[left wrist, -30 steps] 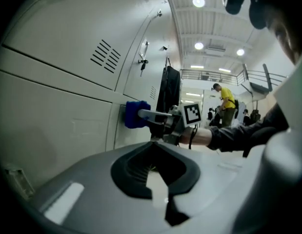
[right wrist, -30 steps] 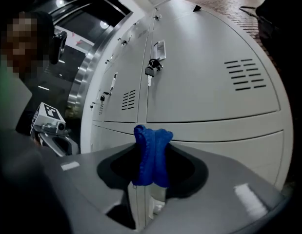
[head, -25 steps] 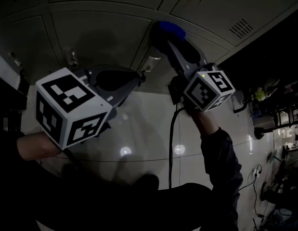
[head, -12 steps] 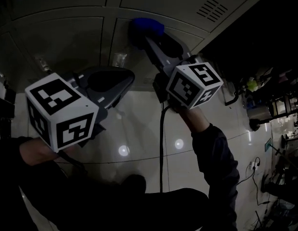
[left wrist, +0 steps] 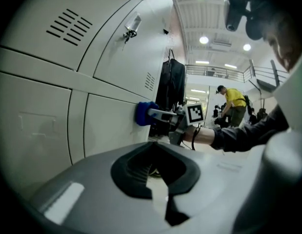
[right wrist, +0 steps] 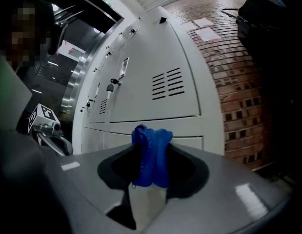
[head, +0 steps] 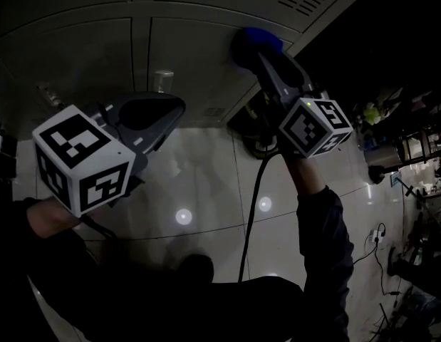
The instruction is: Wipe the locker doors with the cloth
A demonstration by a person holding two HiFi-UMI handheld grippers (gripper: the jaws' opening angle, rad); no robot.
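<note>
Glossy pale tiled floor [head: 206,184], grey lockers [head: 85,48] upright along its far edge.

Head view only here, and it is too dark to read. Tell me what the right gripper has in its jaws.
Observer: The right gripper view shows the right gripper shut on a bunched blue cloth.
Operator: Now report whether that cloth is on a door.
Observer: The left gripper view shows it pressed against a lower locker door, just under that door's top seam.
</note>
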